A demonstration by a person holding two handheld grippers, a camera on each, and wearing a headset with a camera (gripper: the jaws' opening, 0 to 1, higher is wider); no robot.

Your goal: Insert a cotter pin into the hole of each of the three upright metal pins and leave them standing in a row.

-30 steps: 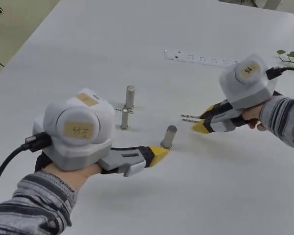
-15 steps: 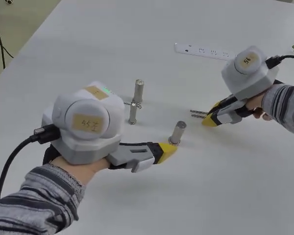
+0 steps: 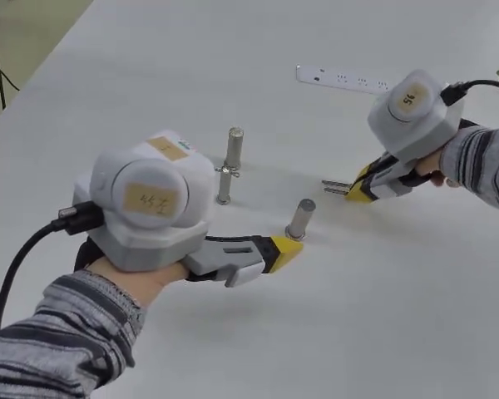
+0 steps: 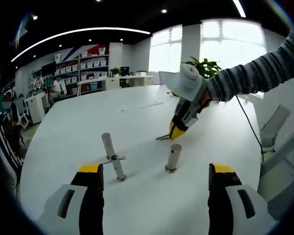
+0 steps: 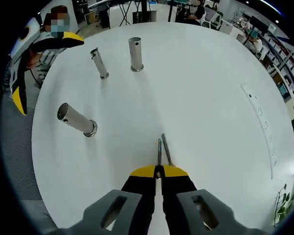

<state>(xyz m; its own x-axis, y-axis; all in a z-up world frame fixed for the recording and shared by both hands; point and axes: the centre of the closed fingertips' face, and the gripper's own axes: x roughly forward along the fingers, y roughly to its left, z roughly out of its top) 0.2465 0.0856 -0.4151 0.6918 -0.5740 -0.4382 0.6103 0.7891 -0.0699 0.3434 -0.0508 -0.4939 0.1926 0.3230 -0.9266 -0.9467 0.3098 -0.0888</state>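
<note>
Cotter pin (image 3: pixel 334 186) clamped in the fingers of the right gripper (image 3: pixel 358 193), near the front metal pin (image 3: pixel 300 219) on the tabletop (image 3: pixel 233 66) but not touching it, left gripper (image 4: pixel 156 170) with fingers spread apart just beside that pin, two other metal pins (image 3: pixel 234 150) beyond it

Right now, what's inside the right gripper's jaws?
A cotter pin: its two legs stick out past the shut yellow tips of the right gripper. Its other end is covered by the jaws.
</note>
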